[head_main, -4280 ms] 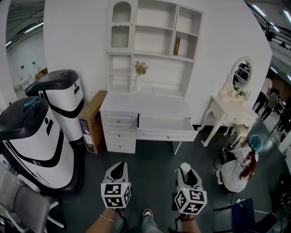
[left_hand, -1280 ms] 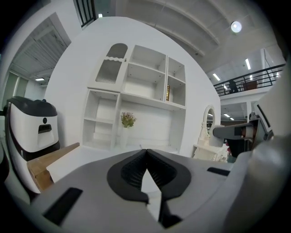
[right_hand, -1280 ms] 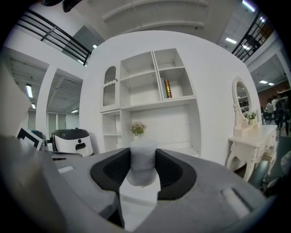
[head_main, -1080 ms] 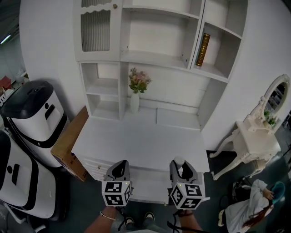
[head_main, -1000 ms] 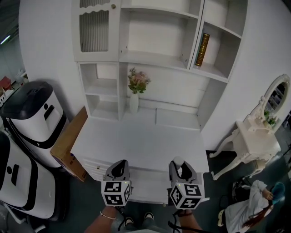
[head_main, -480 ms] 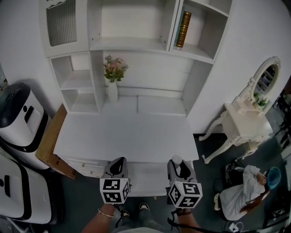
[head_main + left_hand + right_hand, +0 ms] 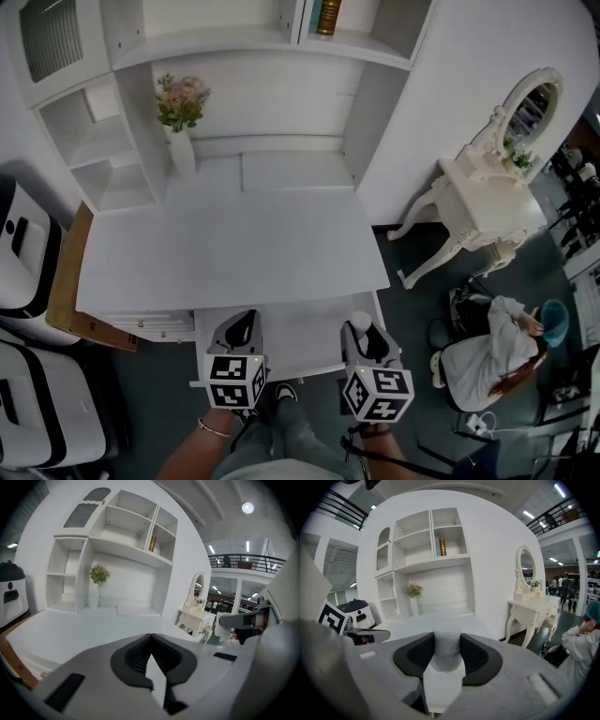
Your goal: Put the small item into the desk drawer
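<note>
The white desk (image 7: 234, 253) has its wide drawer (image 7: 298, 330) pulled out toward me. My right gripper (image 7: 362, 328) hovers over the drawer's right part, shut on a small pale rounded item (image 7: 446, 648), which also shows as the small item (image 7: 361, 322) in the head view. My left gripper (image 7: 244, 323) hangs over the drawer's left part. Its jaws are shut with nothing between the dark pads (image 7: 136, 656). The drawer's inside looks bare where it shows.
A vase of flowers (image 7: 181, 112) stands at the back of the desk under the white shelves; a gold book (image 7: 328, 17) is higher up. A white dressing table (image 7: 487, 202) and a seated person (image 7: 487, 352) are right. A cardboard box (image 7: 70, 300) and black-and-white machines (image 7: 19, 248) are left.
I have come close to the desk; both grippers went from well short of it to over the open drawer. The right gripper still holds the small item.
</note>
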`<state>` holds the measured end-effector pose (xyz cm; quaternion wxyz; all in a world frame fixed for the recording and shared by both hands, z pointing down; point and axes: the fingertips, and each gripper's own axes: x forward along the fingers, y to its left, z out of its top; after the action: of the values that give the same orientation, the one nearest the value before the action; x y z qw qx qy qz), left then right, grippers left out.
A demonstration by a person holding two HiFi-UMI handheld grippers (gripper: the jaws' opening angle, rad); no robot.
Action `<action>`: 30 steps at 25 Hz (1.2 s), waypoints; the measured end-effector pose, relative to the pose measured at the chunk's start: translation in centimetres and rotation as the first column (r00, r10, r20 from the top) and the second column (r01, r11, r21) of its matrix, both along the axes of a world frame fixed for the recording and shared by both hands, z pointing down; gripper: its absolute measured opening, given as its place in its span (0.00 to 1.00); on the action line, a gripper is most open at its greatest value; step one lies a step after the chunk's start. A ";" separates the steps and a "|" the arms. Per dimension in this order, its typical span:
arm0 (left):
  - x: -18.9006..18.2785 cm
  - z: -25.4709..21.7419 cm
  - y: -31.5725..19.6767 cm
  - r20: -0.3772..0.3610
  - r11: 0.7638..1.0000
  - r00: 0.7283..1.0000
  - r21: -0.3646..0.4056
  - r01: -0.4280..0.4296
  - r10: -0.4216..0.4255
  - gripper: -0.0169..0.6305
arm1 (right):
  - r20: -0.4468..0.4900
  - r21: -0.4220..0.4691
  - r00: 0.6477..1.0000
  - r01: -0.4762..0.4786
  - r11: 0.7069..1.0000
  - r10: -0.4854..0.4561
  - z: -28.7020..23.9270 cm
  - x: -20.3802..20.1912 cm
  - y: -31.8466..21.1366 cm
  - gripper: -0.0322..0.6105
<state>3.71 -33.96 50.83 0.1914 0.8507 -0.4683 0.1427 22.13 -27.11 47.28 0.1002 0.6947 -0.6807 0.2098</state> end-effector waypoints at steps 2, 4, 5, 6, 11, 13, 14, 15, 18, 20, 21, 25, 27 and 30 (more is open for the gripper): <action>0.4 1.5 0.2 0.013 1.000 1.000 -0.027 -0.004 0.004 0.03 | 0.008 -0.031 1.000 0.004 1.000 -0.004 1.7 0.3 0.0 0.31; 0.5 3.1 0.3 0.030 0.999 1.000 -0.053 -0.002 0.003 0.03 | 0.015 -0.059 1.000 0.012 0.998 -0.011 3.4 0.4 -0.3 0.31; 0.4 3.9 0.4 0.039 0.998 0.999 -0.067 0.002 0.000 0.03 | 0.018 -0.074 1.000 0.017 0.997 -0.016 4.2 0.5 -0.5 0.31; 0.3 4.7 0.4 0.049 0.997 0.999 -0.081 0.008 -0.004 0.03 | 0.021 -0.088 1.000 0.024 0.996 -0.022 5.0 0.5 -0.6 0.31; -0.2 7.8 0.0 0.088 0.991 0.996 -0.130 0.036 -0.025 0.03 | 0.033 -0.147 0.998 0.060 0.987 -0.056 8.6 0.8 -2.1 0.31; -0.2 8.8 -0.2 0.096 0.989 0.995 -0.144 0.046 -0.033 0.03 | 0.037 -0.169 0.997 0.068 0.983 -0.063 10.0 1.0 -2.5 0.31; -0.2 9.3 -0.2 0.099 0.987 0.994 -0.152 0.052 -0.037 0.03 | 0.041 -0.181 0.997 0.071 0.981 -0.065 10.7 1.1 -2.7 0.31; -0.2 9.8 -0.3 0.102 0.985 0.994 -0.161 0.059 -0.043 0.03 | 0.047 -0.192 0.997 0.073 0.979 -0.065 11.3 1.2 -2.8 0.31; -0.3 10.9 -0.5 0.106 0.980 0.993 -0.182 0.078 -0.059 0.03 | 0.061 -0.223 0.996 0.080 0.972 -0.068 13.0 1.4 -3.3 0.31; -0.6 11.3 -0.7 0.108 0.978 0.992 -0.190 0.091 -0.072 0.03 | 0.060 -0.241 0.995 0.090 0.966 -0.077 13.9 1.4 -3.6 0.31; -0.7 11.4 -0.7 0.109 0.976 0.991 -0.192 0.099 -0.079 0.03 | 0.056 -0.250 0.995 0.097 0.963 -0.085 14.3 1.4 -3.7 0.31; -1.3 12.0 -1.2 0.114 0.972 0.988 -0.199 0.128 -0.107 0.03 | 0.031 -0.294 0.992 0.127 0.947 -0.123 16.3 1.8 -4.6 0.31; -1.7 12.4 -1.4 0.117 0.969 0.986 -0.204 0.141 -0.119 0.03 | 0.035 -0.322 0.989 0.145 0.935 -0.141 17.4 1.9 -5.1 0.31; -2.2 12.8 -1.5 0.117 0.963 0.983 -0.212 0.164 -0.142 0.03 | 0.036 -0.363 0.986 0.167 0.917 -0.165 19.0 1.9 -5.9 0.31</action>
<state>1.46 -35.50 63.66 0.2711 0.7771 -0.5231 0.2214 24.01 -33.04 66.30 0.2434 0.6033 -0.6864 0.3249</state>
